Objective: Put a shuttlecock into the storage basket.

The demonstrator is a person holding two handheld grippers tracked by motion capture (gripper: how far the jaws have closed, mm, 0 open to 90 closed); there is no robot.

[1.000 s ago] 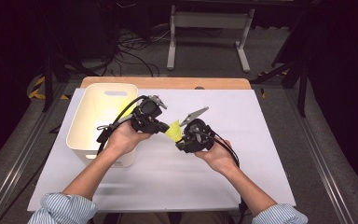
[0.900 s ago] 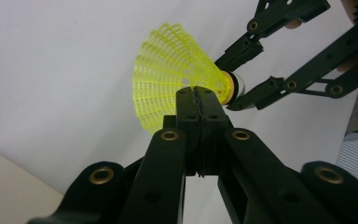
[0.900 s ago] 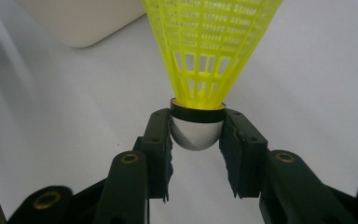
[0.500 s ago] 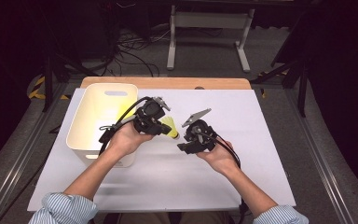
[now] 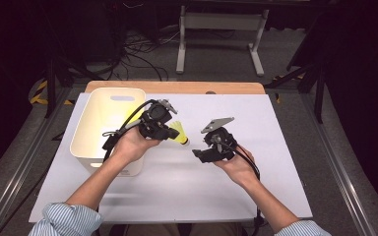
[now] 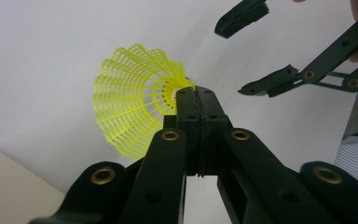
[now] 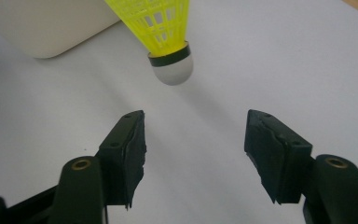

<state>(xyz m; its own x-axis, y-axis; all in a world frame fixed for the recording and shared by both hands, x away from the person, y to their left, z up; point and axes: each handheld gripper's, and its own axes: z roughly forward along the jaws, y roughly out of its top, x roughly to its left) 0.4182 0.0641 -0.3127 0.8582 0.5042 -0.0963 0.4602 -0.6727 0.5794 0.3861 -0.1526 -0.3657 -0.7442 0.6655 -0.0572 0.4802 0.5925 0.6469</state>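
Yellow plastic mesh shuttlecock point(image 6: 135, 105) hung above white table point(image 5: 256, 123), beside cream bin point(image 5: 98, 118), skirt pinched in left gripper point(image 6: 196, 100). Right gripper point(image 7: 193, 140) just opened wide, empty, cork tip ahead.

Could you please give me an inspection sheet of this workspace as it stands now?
Surface: white sheet laid over a wooden table.
Job's things: yellow shuttlecock, held off the sheet by its skirt, cork end toward the right gripper; white bin at the left, inside hidden by glare.
Clutter: nothing seen.
Grippers: left gripper shut on the shuttlecock; right gripper open, its jaws have just been opening, nothing between them, the cork just ahead of them.
Cables: black cable trails from the left gripper over the bin's rim; loose cables on the floor behind the table.
Surroundings: dark room, grey stand behind.
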